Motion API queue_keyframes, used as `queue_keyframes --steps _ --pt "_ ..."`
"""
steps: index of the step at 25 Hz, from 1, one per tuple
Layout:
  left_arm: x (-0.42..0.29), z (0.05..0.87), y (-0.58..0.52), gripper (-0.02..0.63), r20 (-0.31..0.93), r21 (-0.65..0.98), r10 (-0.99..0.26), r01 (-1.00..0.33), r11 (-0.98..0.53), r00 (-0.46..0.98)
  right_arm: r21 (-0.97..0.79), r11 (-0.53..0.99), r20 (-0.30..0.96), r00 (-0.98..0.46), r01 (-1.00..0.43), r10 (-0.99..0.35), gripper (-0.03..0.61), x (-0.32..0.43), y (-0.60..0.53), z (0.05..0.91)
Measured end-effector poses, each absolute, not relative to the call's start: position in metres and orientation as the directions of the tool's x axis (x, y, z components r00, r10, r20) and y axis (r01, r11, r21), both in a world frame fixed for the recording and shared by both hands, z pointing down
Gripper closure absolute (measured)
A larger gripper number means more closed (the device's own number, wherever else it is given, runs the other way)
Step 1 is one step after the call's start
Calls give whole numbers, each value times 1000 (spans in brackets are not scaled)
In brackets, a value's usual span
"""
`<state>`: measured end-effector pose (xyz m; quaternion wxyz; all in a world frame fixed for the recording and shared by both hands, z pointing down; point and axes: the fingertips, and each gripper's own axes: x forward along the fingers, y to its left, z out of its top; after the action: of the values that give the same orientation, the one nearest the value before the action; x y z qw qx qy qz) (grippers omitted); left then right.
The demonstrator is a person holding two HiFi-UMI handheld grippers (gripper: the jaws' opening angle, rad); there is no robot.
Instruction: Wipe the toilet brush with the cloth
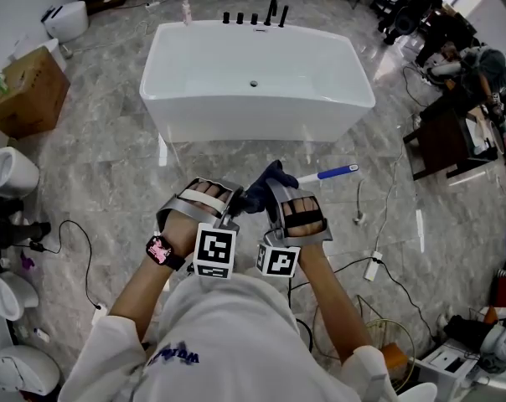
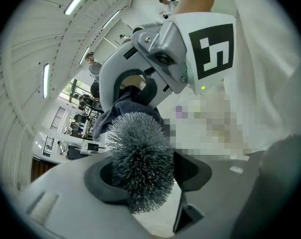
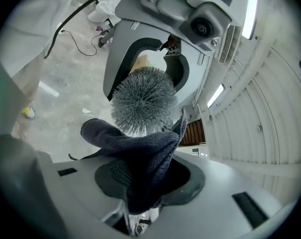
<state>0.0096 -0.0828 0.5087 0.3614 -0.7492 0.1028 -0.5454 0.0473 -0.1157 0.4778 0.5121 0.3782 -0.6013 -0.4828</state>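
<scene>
In the head view both grippers meet in front of my chest. The left gripper (image 1: 234,201) is shut on the toilet brush, whose grey bristle head (image 2: 140,158) sits between its jaws. The brush's white and blue handle (image 1: 330,173) sticks out to the right. My right gripper (image 1: 265,193) is shut on a dark blue cloth (image 3: 140,153), bunched between its jaws. The cloth (image 1: 265,181) wraps up against the underside of the bristle head (image 3: 143,101). In the left gripper view the cloth (image 2: 118,108) lies just behind the bristles.
A white bathtub (image 1: 257,82) stands ahead on the marble floor. A cardboard box (image 1: 23,90) and toilets (image 1: 10,170) line the left side. Cables (image 1: 69,241) and a power strip (image 1: 374,266) lie on the floor. A dark table (image 1: 441,141) and seated people are at the right.
</scene>
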Motion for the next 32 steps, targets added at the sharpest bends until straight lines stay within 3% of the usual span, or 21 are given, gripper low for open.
queue_keyframes --steps 32 --pt "20 493 -92 371 717 -688 -571 276 -671 400 973 227 229 -92 30 -969 423 100 -131 466"
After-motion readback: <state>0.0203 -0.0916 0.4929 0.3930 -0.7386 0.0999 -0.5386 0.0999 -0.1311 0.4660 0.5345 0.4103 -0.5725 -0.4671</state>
